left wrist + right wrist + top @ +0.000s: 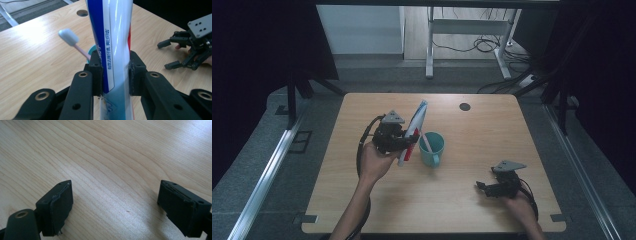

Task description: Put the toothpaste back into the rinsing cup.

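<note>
Wooden table lies bare around my right gripper, which rests near the near right edge with its jaws spread wide over plain board, well apart from everything else. My left gripper is clamped on the toothpaste tube, which stands tilted just left of the teal cup holding a toothbrush, near the table's middle.

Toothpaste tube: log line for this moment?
left gripper: shut on toothpaste tube | right gripper: open, above table | toothbrush: in teal cup
</note>
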